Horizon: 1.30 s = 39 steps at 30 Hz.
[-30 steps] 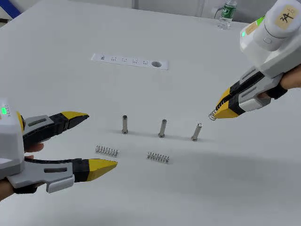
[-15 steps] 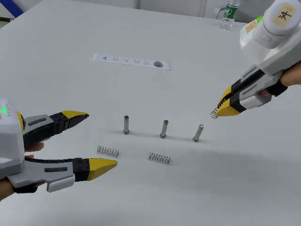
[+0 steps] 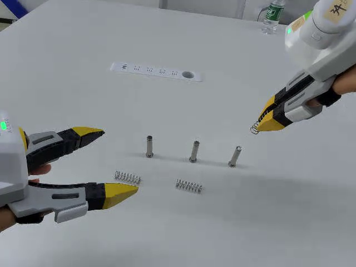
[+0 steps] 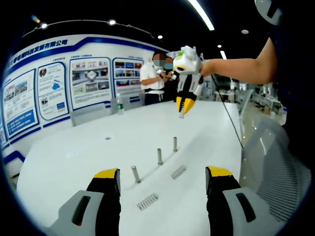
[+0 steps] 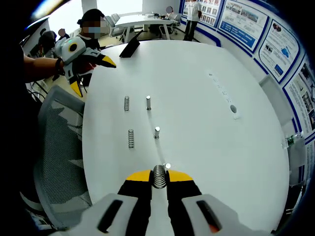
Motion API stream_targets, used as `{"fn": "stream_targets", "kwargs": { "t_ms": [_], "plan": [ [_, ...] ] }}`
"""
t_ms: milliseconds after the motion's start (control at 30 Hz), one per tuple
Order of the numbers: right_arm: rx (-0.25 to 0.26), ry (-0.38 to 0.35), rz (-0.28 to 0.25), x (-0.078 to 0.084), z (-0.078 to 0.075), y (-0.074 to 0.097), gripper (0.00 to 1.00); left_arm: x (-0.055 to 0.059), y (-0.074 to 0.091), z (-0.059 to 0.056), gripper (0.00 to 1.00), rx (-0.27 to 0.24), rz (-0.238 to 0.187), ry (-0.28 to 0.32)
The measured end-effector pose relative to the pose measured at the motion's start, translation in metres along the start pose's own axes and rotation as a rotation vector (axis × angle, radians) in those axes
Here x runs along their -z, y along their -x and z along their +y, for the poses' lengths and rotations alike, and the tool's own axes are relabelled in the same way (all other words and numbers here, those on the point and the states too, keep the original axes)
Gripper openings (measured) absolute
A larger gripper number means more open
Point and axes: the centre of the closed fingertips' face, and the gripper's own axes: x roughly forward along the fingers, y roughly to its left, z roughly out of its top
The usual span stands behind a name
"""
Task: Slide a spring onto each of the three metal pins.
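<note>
A: Where do we stand?

B: Our right gripper (image 3: pixel 261 127) has its jaws pinched tight on the held spring (image 3: pixel 255 129), which pokes out past the yellow tips. It hangs in the air above and a little beyond the right-hand pin (image 3: pixel 235 156). All three pins are bare. The middle pin (image 3: pixel 193 151) and left-hand pin (image 3: pixel 149 146) stand in a row with it on the white table (image 3: pixel 72 50).

A: And our left gripper (image 3: pixel 119 161)?

B: Its jaws are spread wide and it holds nothing. It is near the left loose spring (image 3: pixel 127 177), and the right loose spring (image 3: pixel 188 186) lies further along, in front of the pins.

A: How do we seat this one cleanly?

B: We'd bring the coil's open end right over the pin's top. Then we'd line the spring's axis up with the pin, which looks tilted in the head view, and lower it slowly. We should let go only once the coil has caught the pin, or it may jump away.
</note>
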Motion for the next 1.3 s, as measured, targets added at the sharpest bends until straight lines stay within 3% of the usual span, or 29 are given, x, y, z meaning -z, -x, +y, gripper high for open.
{"fn": "stream_targets", "kwargs": {
  "t_ms": [900,1300],
  "plan": [
    [-0.016,0.003,0.125,0.019,-0.014,-0.052,0.12,0.006,0.0,0.002,0.72,-0.006,0.012,0.007],
    [-0.031,-0.032,0.142,0.023,-0.022,-0.066,0.12,0.01,0.001,0.003,0.71,-0.011,0.018,0.013]
  ]
}}
